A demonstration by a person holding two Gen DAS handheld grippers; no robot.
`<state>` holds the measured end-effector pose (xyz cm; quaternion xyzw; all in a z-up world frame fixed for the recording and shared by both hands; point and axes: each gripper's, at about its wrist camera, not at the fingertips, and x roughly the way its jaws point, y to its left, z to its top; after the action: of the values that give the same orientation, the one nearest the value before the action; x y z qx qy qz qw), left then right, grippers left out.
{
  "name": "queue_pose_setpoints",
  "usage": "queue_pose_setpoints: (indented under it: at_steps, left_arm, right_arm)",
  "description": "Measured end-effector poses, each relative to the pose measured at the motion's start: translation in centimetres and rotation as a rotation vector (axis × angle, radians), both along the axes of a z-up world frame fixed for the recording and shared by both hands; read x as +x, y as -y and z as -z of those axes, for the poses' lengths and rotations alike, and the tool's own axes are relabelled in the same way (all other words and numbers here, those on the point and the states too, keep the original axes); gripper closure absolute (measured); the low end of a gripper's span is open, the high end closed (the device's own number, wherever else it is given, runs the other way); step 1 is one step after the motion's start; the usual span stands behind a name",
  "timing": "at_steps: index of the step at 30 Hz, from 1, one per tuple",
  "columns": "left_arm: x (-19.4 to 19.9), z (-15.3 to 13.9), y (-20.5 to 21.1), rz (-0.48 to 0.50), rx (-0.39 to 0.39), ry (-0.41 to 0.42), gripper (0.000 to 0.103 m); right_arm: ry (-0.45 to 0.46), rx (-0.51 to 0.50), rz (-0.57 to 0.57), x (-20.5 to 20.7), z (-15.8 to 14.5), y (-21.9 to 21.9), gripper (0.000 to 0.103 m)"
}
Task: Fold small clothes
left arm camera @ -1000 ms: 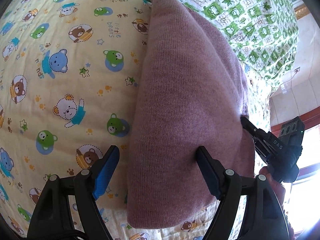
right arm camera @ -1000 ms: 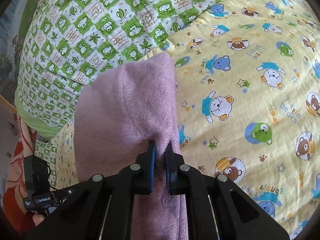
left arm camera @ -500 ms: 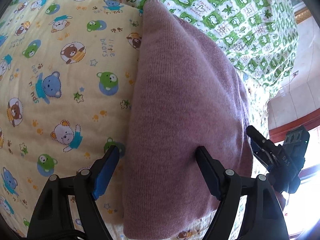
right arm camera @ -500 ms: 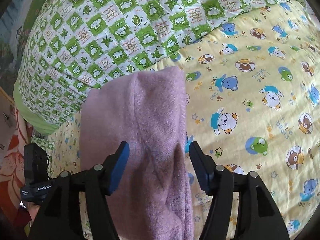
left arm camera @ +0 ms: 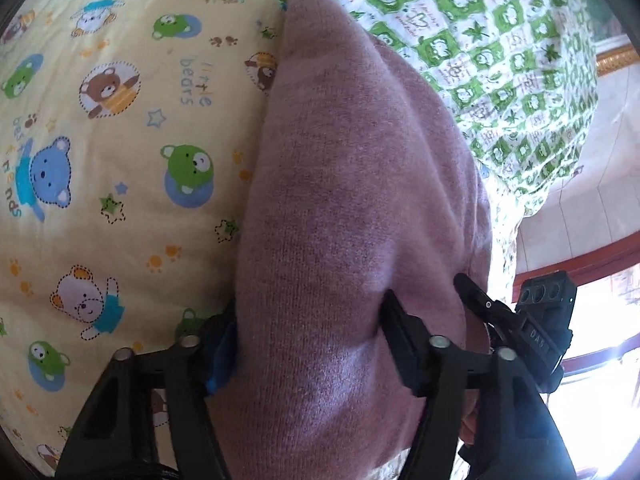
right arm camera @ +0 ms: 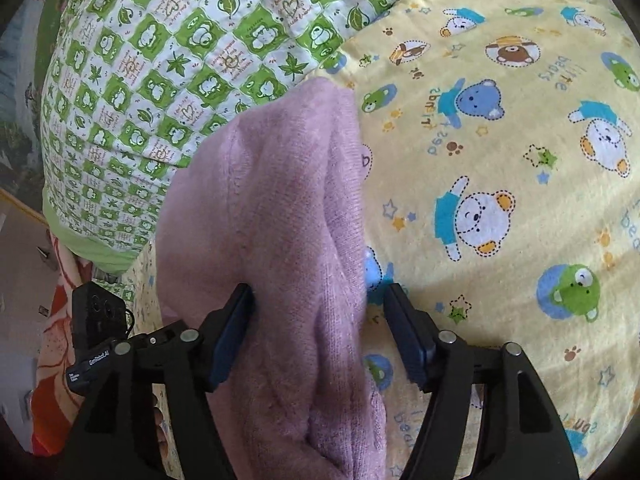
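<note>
On the bear-print bed sheet (left arm camera: 120, 168) beside a green checked quilt (right arm camera: 160, 60) lies the folded pink knit sweater (left arm camera: 352, 208). Left claw (left arm camera: 308, 340) and right claw (right arm camera: 316, 328) both straddle it, spread wide. Soft, light and limp, it likely wants pinching at an edge.

Support surface: bed, covered by a yellow quilt (left arm camera: 120, 200) (right arm camera: 500, 160) printed with cartoon bears, stars and paw marks (lettering "little bears" legible in places). Lying directly on the quilt: a folded pink knit garment (left arm camera: 352, 220) (right arm camera: 272, 220), long and narrow. At its far end, touching it: a green-and-white checked quilt (left arm camera: 500, 60) (right arm camera: 160, 80) with leaf and animal motifs, bunched up and draped over the bed edge.
</note>
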<state>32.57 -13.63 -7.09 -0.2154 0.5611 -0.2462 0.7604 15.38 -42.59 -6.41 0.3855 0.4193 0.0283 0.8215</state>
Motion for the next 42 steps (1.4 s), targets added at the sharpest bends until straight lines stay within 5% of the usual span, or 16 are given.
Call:
queue_pose_setpoints:
  at_steps: [1, 6, 17, 25, 34, 42]
  left_arm:
    - [-0.2, -0.3, -0.1, 0.007, -0.001, 0.013, 0.052]
    - [-1.5, -1.9, -1.3, 0.006, -0.042, 0.055, 0.064]
    - [-5.9, -6.4, -8.7, -0.103, -0.094, 0.121, 0.068]
    - [-11.4, -9.1, -17.6, -0.204, -0.046, 0.162, 0.069]
    - [-17.0, -7.9, -26.7, -0.314, -0.025, 0.133, 0.069]
    - [-19.3, -4.1, -29.0, -0.331, 0.007, 0.059, 0.069]
  right_arm:
    - [0.013, 0.043, -0.018, 0.0, 0.1, -0.2, 0.06]
    - [0.049, 0.048, 0.027, -1.0, -1.2, -0.9, 0.069]
    - [0.15, 0.048, -0.048, -2.2, -6.3, -7.1, 0.072]
    - [0.179, 0.092, -0.172, -1.4, -6.9, -15.1, 0.072]
    - [0.15, 0.149, -0.311, -0.1, -5.3, -24.1, 0.072]
    - [0.074, 0.162, -0.37, -0.6, -2.9, -28.1, 0.072]
